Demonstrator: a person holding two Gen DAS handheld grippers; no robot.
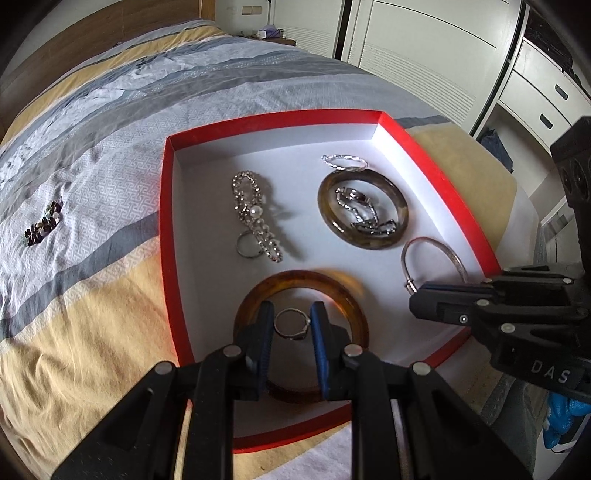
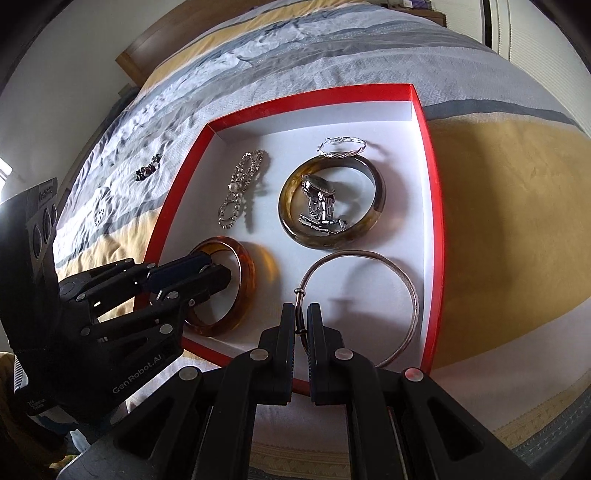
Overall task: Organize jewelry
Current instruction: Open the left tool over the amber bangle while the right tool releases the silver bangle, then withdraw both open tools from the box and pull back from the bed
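A red box [image 1: 168,206] with a white floor lies on the bed and holds the jewelry. My left gripper [image 1: 291,325] is open inside an amber bangle [image 1: 255,295], with a small silver ring [image 1: 291,324] lying between its fingers. My right gripper [image 2: 301,321] is shut on the clasp end of a thin silver bangle [image 2: 408,284]. Further back lie a brown bangle [image 1: 364,242] around a silver watch [image 1: 364,212], a twisted silver bracelet [image 1: 343,162] and a rhinestone chain [image 1: 255,214]. A dark beaded bracelet [image 1: 42,225] lies on the bedspread outside the box.
The striped grey and yellow bedspread [image 1: 92,147] surrounds the box. A wooden headboard [image 1: 92,26] is at the far left. White wardrobe doors and drawers [image 1: 424,44] stand behind the bed on the right.
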